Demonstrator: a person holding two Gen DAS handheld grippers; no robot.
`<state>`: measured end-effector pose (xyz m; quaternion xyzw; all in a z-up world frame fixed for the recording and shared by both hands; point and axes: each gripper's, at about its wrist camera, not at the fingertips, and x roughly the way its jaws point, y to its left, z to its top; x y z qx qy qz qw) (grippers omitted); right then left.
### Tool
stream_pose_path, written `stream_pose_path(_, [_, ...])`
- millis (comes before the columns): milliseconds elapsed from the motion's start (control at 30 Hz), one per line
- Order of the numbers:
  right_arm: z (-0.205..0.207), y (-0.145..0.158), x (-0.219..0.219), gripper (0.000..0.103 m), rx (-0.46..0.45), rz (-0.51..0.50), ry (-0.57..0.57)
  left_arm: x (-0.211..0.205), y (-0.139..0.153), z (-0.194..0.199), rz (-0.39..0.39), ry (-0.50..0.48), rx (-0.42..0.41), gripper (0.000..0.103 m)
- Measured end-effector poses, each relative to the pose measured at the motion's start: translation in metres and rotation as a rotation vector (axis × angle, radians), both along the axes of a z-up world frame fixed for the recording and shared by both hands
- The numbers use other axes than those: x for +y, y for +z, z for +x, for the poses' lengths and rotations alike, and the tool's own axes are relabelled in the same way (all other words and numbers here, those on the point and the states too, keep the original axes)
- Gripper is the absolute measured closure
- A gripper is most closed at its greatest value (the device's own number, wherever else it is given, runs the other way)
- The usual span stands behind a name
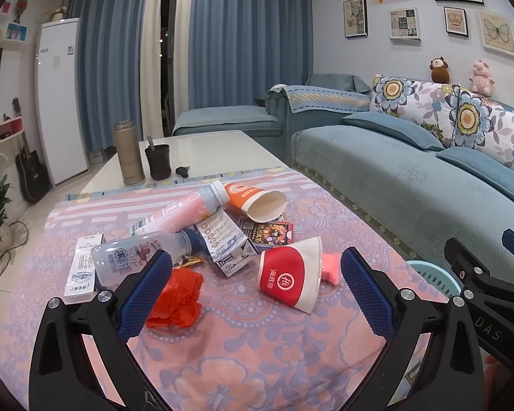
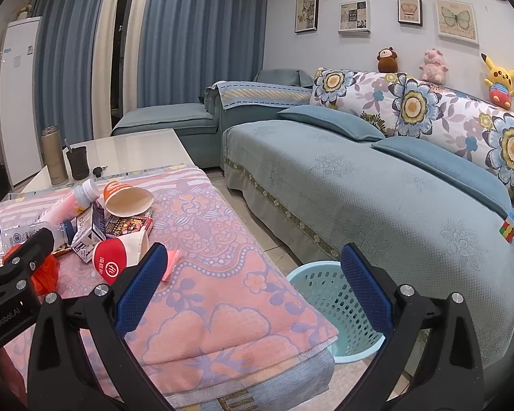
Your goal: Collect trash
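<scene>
The left gripper [image 1: 255, 287] hangs with its jaws spread wide and empty above the worktop [image 1: 257, 349], which is draped in a pink and lilac floral cloth. The right gripper [image 2: 253, 286] is likewise agape and holds nothing. Just ahead of the left gripper, between its blue pads, lies the red and white paper cup [image 1: 289, 274], on its side and squashed. It looks light and soft, so pinching across the flattened wall should hold it. Beside the left pad sits a crumpled red plastic wad [image 1: 178, 294], limp and easy to grab anywhere. Further ahead lie a clear plastic bottle with a blue cap [image 1: 144, 257], likely slippery and best taken at the neck, and an orange paper cup [image 1: 257, 200], open-mouthed and seemingly empty. Below the right gripper, the turquoise perforated plastic basket [image 2: 322, 294] stands on the floor; no contents are visible.
</scene>
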<state>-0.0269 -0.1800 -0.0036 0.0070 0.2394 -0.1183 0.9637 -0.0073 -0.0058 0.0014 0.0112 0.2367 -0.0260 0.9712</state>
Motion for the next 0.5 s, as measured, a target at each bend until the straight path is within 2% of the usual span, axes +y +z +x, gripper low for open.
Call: stream_pose_path(500, [0.0028, -0.0025, -0.0006, 0.007, 0.007, 0.007, -0.010, 0.0033, 0.0049, -0.0006, -0.025, 0.002, -0.002, 0.007])
